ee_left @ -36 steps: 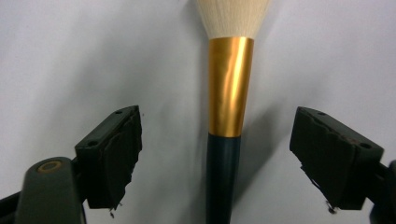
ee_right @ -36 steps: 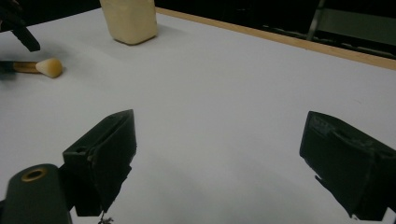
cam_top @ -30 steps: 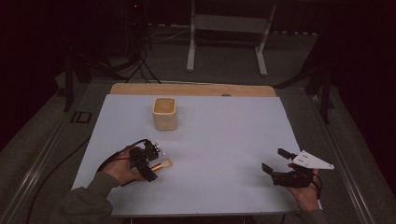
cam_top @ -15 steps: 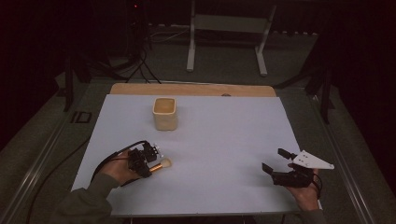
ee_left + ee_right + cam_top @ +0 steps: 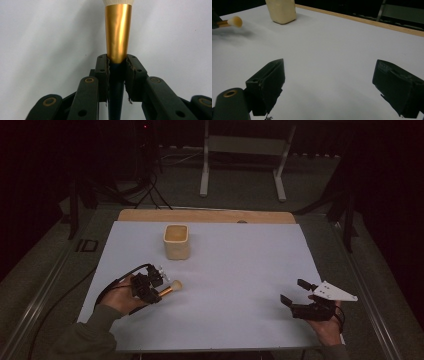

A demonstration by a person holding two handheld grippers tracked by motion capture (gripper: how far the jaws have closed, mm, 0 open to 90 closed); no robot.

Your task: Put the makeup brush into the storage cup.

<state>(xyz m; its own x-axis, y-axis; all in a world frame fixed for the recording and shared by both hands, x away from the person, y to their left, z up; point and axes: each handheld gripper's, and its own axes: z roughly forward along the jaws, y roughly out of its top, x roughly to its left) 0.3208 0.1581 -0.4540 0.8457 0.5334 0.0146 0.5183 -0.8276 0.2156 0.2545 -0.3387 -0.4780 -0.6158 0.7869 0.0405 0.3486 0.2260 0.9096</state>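
A makeup brush (image 5: 118, 32) is clamped by its dark handle, just below the gold ferrule, between the jaws of the left hand-held gripper (image 5: 150, 287); its pale bristle head is held low over the white tabletop (image 5: 240, 270), near its left front. The right hand-held gripper (image 5: 300, 292) is held with jaws wide apart near the right front edge; a cream cup (image 5: 176, 241) is seen standing toward the back, well apart from both.

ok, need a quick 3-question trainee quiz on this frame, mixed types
1. True or false: the left tool is shut on the brush.
2. The right tool is: A) open, holding nothing B) shut on the cup C) shut on the brush.
3. Fill in: the cup stands on the white ____, apart from both tools.

Key: 1 true; 2 A; 3 sheet.
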